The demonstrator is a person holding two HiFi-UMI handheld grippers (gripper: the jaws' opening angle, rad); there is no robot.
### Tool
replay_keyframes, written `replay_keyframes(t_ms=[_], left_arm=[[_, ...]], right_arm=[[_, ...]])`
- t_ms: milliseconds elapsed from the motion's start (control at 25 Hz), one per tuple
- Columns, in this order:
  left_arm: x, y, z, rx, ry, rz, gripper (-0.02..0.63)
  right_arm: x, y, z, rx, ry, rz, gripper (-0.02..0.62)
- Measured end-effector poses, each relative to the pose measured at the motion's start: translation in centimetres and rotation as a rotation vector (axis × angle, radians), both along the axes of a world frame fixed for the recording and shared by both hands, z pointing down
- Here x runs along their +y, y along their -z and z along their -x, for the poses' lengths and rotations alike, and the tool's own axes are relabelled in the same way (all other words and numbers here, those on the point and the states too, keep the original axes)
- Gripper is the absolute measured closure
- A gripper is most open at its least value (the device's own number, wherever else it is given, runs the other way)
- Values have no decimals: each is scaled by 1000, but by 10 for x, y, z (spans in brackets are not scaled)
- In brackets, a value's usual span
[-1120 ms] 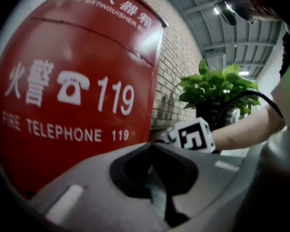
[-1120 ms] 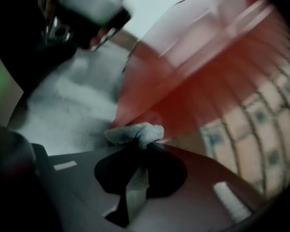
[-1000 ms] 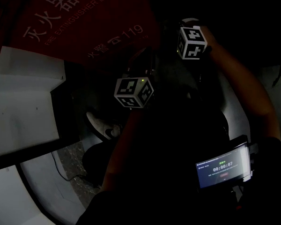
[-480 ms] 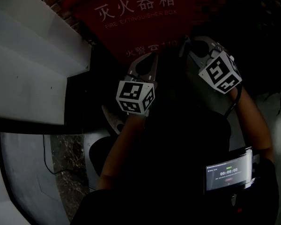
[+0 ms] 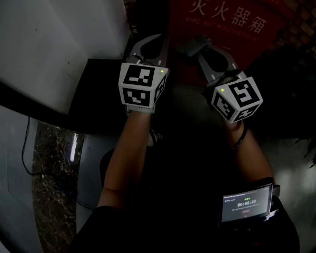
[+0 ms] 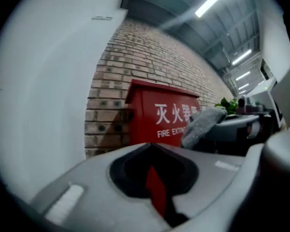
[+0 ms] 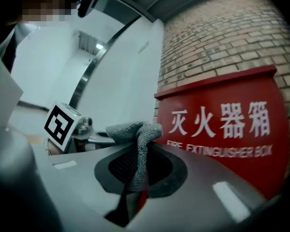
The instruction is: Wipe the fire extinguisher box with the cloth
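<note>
While the left gripper (image 6: 152,148) is holding its fingers together on nothing, the right gripper (image 7: 136,146) is pinching the grey cloth (image 7: 133,129), its length pointing forward at the upright red fire extinguisher box (image 7: 222,124) nearby.

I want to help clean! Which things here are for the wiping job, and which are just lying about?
For the job: fire extinguisher box, grey cloth, right gripper shut on the cloth.
Just there: brick wall, plant, timer screen, left gripper, shut and empty.
</note>
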State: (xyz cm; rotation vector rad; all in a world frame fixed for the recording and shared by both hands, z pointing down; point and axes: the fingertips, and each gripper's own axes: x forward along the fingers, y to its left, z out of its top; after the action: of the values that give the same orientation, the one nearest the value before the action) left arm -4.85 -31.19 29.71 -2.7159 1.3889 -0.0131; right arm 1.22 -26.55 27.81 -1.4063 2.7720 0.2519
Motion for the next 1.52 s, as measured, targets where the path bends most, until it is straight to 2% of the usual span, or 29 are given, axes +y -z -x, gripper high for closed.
replay_keyframes(t_ms=[120, 240, 320, 400, 480, 640, 760, 920, 1040, 1160, 1240, 1360, 1520], left_arm=[[-22, 20, 29, 23, 5, -20, 606], [-40, 43, 61, 18, 21, -61, 605], [-44, 49, 81, -5, 45, -102, 606], [-45, 52, 97, 17, 66, -121, 606], [-46, 53, 107, 35, 82, -129, 604], [-47, 69, 121, -11, 76, -154, 606], [-52, 83, 129, -10, 51, -159, 606], [-64, 80, 128, -51, 39, -149, 605], [-71, 80, 134, -26, 38, -154, 605], [-73, 78, 146, 60, 18, -130, 605], [-74, 74, 153, 79, 6, -112, 605], [-74, 69, 158, 71, -9, -107, 605], [-68, 63, 161, 16, -17, -97, 605]], right_arm=[[-15, 16, 27, -186, 3, 17, 563], [-34, 27, 38, -423, -7, 74, 565], [-46, 33, 50, -568, 29, 87, 565], [-59, 42, 64, -669, 59, 79, 565], [-70, 46, 75, -742, 41, 81, 566], [-94, 47, 83, -878, -63, 147, 568], [-109, 54, 92, -943, -86, 163, 568], [-129, 57, 88, -1107, -101, 200, 569], [-145, 62, 79, -1225, -114, 199, 569], [-156, 75, 75, -1338, -119, 181, 569], [-163, 76, 71, -1406, -134, 182, 569], [-176, 68, 57, -1441, -190, 188, 569], [-190, 57, 52, -1570, -215, 197, 569]])
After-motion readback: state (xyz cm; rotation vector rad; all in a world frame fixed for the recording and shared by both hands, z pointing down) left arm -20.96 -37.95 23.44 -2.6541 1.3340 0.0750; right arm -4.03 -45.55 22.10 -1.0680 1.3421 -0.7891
